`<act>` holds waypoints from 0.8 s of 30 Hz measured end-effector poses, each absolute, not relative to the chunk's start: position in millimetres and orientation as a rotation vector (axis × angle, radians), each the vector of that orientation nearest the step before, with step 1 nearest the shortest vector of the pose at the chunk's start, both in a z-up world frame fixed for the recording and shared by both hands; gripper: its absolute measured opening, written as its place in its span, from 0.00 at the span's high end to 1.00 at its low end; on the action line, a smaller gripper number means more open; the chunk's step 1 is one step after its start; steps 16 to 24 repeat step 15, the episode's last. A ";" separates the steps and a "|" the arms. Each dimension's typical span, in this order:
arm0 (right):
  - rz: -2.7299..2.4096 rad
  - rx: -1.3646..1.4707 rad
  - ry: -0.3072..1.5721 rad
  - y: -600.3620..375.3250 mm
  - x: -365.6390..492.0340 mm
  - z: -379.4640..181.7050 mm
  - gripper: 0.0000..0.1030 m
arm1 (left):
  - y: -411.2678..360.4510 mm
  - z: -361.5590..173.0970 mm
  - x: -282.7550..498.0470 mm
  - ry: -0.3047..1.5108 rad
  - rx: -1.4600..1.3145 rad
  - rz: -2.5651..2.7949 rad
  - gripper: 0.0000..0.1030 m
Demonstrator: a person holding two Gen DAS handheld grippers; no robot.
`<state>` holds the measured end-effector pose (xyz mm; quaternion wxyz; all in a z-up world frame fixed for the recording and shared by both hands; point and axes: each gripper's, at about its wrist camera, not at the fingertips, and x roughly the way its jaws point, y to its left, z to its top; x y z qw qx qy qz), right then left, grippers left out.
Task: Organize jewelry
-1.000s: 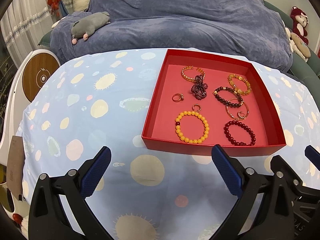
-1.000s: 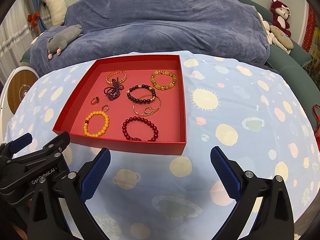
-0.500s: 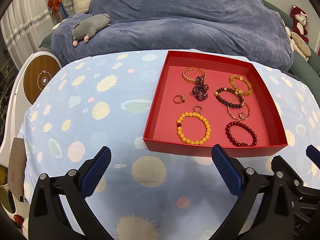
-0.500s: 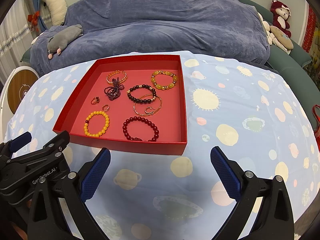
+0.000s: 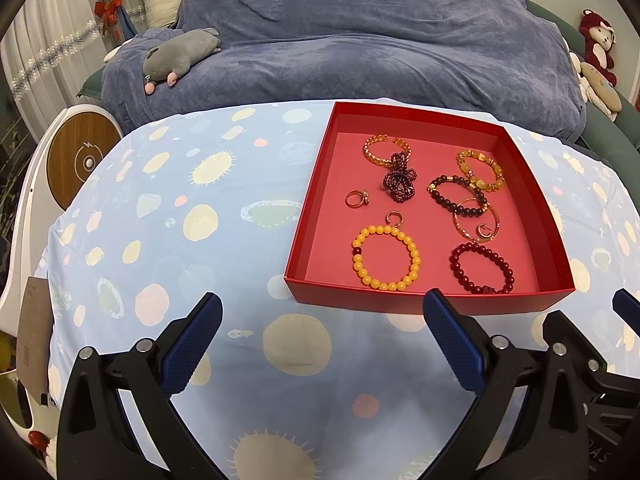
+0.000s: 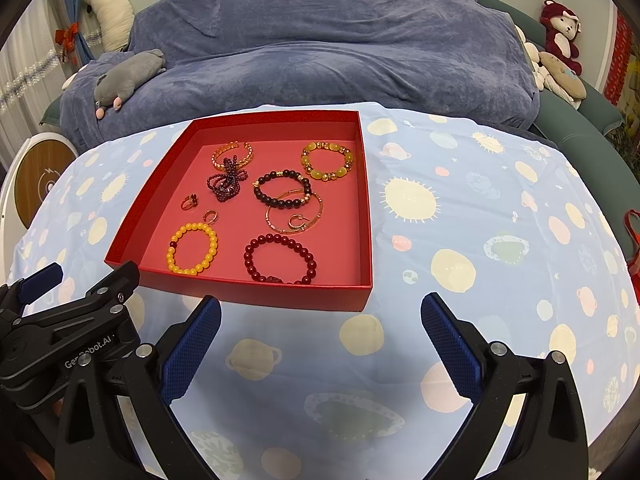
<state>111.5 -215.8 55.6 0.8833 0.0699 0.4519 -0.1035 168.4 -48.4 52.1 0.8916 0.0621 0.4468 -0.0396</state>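
Observation:
A shallow red box (image 5: 432, 305) (image 6: 256, 293) sits on the blue patterned tablecloth. It holds a yellow bead bracelet (image 5: 386, 257) (image 6: 193, 248), a dark red bead bracelet (image 5: 482, 268) (image 6: 280, 259), a black bead bracelet (image 5: 458, 196), an amber bracelet (image 5: 480, 170), a gold bangle (image 5: 476, 220), a purple bead cluster (image 5: 400, 182) and small rings (image 5: 357, 199). My left gripper (image 5: 322, 342) is open and empty in front of the box's near left edge. My right gripper (image 6: 320, 338) is open and empty in front of the box's near right corner.
A sofa under a blue blanket (image 5: 360, 48) stands behind the table, with a grey plush toy (image 5: 180, 56) on it. A white round device (image 5: 80, 156) stands to the left. The left gripper's body (image 6: 60, 328) shows at the lower left of the right wrist view.
Both grippers have drawn back slightly from the box, so it looks a little farther away. Both stay open and the jewelry has not moved.

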 end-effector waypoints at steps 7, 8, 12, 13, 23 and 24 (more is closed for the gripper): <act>-0.217 0.147 0.939 -215.9 111.8 55.9 0.06 | -49.1 52.1 168.6 0.927 0.129 -0.083 0.07; -0.217 0.147 0.940 -215.9 112.2 55.9 0.06 | -49.3 52.1 168.4 0.926 0.132 -0.082 0.07; -0.216 0.148 0.938 -216.0 111.8 56.0 0.06 | -49.3 54.1 167.0 0.906 0.146 -0.076 0.07; -0.216 0.148 0.939 -215.9 111.8 55.8 0.06 | -50.2 54.7 167.5 0.904 0.150 -0.079 0.07; -0.217 0.146 0.940 -215.8 111.7 55.7 0.06 | -49.8 55.0 168.0 0.906 0.151 -0.082 0.07; -0.217 0.146 0.940 -215.8 111.7 55.7 0.06 | -49.8 55.0 168.0 0.906 0.151 -0.082 0.07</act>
